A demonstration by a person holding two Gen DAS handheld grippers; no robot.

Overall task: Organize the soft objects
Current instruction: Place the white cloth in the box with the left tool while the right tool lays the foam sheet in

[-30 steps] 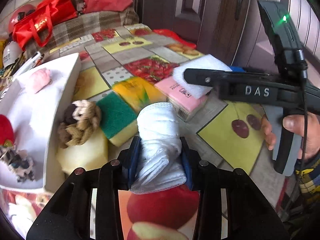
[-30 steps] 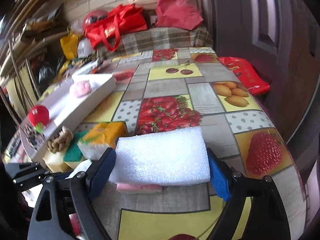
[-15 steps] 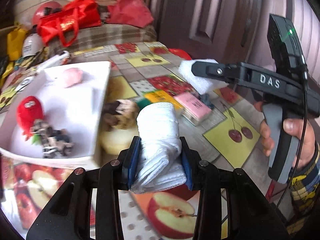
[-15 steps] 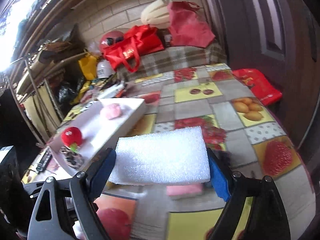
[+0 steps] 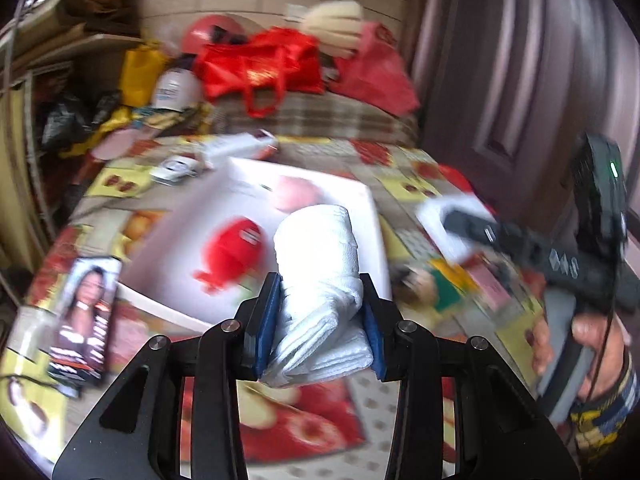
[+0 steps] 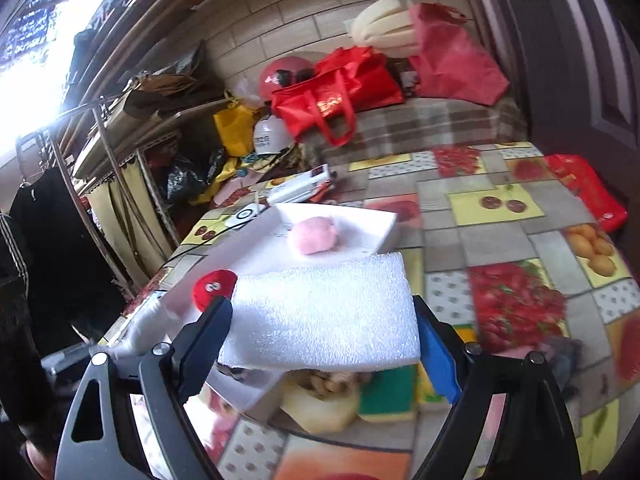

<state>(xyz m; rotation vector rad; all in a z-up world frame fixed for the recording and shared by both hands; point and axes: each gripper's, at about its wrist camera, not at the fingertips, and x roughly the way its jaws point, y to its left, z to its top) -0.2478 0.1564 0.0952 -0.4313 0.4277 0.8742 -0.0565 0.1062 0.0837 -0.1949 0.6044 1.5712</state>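
Note:
My left gripper (image 5: 318, 316) is shut on a rolled white towel (image 5: 320, 264) and holds it above the near edge of a white tray (image 5: 372, 208). The tray holds a red plush toy (image 5: 234, 246) and a pink pom-pom (image 5: 296, 194). My right gripper (image 6: 322, 332) is shut on a white foam block (image 6: 324, 316) and holds it in the air beside the tray (image 6: 384, 232); the red plush (image 6: 212, 286) and pink pom-pom (image 6: 314, 236) show beyond it. The right gripper also shows in the left wrist view (image 5: 460, 220).
Beside the tray lie a brown knitted thing (image 6: 332, 380), a yellow sponge (image 6: 320, 408), a green-and-yellow sponge (image 6: 390, 394) and a pink pack (image 5: 488, 284). A printed box (image 5: 84, 312) lies at the table's left. Red bags (image 6: 332, 92) sit on a bench behind.
Both grippers have risen and swung left toward the white tray, each still holding its object. The towel now hangs over the tray's near edge; the foam block is next to the tray.

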